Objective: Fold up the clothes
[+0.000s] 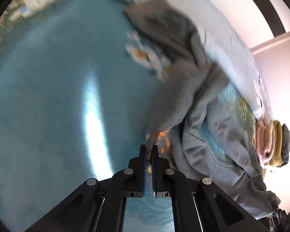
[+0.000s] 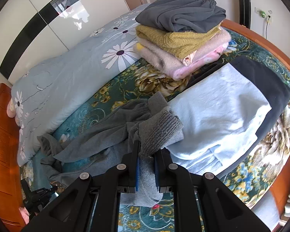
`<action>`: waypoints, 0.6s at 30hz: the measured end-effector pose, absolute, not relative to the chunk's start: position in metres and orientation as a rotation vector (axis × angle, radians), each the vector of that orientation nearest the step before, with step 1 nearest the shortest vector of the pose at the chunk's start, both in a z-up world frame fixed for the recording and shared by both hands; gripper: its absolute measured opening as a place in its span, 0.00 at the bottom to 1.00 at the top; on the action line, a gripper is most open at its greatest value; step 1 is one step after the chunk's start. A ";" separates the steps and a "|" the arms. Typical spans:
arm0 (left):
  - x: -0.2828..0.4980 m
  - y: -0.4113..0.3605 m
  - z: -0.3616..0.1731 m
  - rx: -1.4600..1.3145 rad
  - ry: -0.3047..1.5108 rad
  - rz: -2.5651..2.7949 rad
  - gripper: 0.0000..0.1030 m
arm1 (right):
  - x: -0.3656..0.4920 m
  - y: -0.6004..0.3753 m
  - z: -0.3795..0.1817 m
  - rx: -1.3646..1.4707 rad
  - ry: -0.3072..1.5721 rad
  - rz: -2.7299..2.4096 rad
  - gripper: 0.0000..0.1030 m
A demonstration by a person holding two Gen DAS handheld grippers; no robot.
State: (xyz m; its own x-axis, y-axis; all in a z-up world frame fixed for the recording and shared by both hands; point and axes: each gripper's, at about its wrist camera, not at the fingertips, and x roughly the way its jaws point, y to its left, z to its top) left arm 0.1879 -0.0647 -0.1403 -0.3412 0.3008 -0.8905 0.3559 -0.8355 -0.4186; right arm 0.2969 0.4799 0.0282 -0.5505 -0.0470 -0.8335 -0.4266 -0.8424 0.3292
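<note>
Grey sweatshirt [image 2: 98, 135] being handled on the floral bedspread [image 2: 125, 85].
Right tongs [image 2: 146, 152] are pinching its ribbed cuff [image 2: 160, 129]; left tongs [image 1: 149, 150] are sitting nearly pressed together beside blurred grey fabric.

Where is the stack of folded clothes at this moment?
In the right wrist view, the stack of folded clothes sits at the top centre on the floral bedspread, between the daisy-print quilt and the light blue garment.
</note>
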 end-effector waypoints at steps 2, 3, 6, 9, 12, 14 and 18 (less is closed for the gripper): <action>0.197 -0.089 -0.113 1.680 0.849 -2.423 0.04 | 0.296 0.474 0.030 -1.360 0.781 2.496 0.13; 0.204 -0.107 -0.096 1.626 0.841 -2.439 0.04 | 0.298 0.469 0.027 -1.377 0.781 2.499 0.13; 0.232 -0.151 -0.061 1.511 0.780 -2.446 0.04 | 0.305 0.455 0.015 -1.432 0.777 2.506 0.13; 0.266 -0.184 -0.053 1.476 0.683 -2.395 0.04 | 0.312 0.441 0.004 -1.487 0.773 2.512 0.13; 0.287 -0.197 -0.099 1.616 0.731 -2.287 0.04 | 0.323 0.435 -0.026 -1.577 0.769 2.434 0.13; 0.301 -0.206 -0.129 1.704 0.768 -2.212 0.05 | 0.332 0.436 -0.053 -1.644 0.772 2.335 0.13; 0.319 -0.209 -0.148 1.742 0.941 -2.204 0.08 | 0.348 0.447 -0.077 -1.652 0.817 2.221 0.12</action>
